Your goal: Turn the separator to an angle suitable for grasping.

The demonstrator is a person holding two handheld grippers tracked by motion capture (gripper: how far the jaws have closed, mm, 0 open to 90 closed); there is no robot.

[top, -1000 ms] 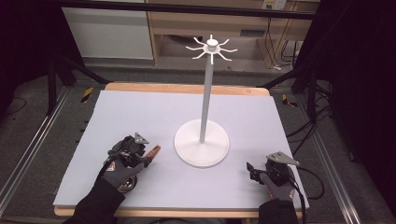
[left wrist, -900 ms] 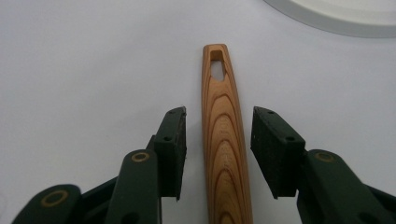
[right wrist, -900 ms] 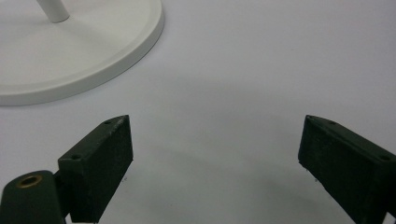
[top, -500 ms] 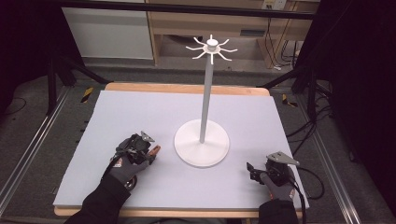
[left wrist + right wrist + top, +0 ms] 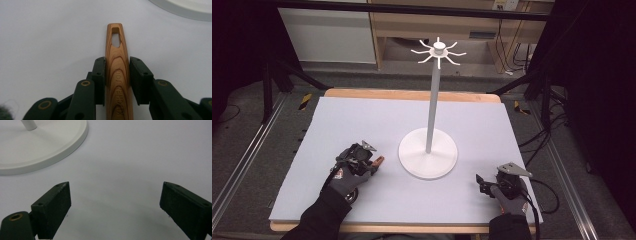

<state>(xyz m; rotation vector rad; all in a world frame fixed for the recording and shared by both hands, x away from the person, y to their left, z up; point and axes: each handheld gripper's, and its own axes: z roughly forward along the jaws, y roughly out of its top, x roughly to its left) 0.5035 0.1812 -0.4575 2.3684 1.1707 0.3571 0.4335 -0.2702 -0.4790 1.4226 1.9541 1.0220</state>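
Observation:
A wooden utensil handle (image 5: 117,67) with a slotted hanging hole near its tip runs between the jaws of my left gripper (image 5: 117,75), which is shut on it. From above, that handle (image 5: 379,161) pokes out of the left gripper (image 5: 373,162) toward the white stand's round base (image 5: 428,155). The stand's thin pole (image 5: 432,100) rises to a crown of hooks (image 5: 438,51). My right gripper (image 5: 479,183) rests low at the mat's front right, open, with bare mat between its pads (image 5: 53,207). The utensil's other end is hidden by my hand.
A pale grey mat (image 5: 362,120) covers the wooden table. The stand's base edge (image 5: 50,147) lies just ahead and left of the right gripper. Dark frame rails and cables flank the table on both sides.
My left hand has carried the wooden handle rightward and a little toward the stand's base. The right gripper has stayed put.

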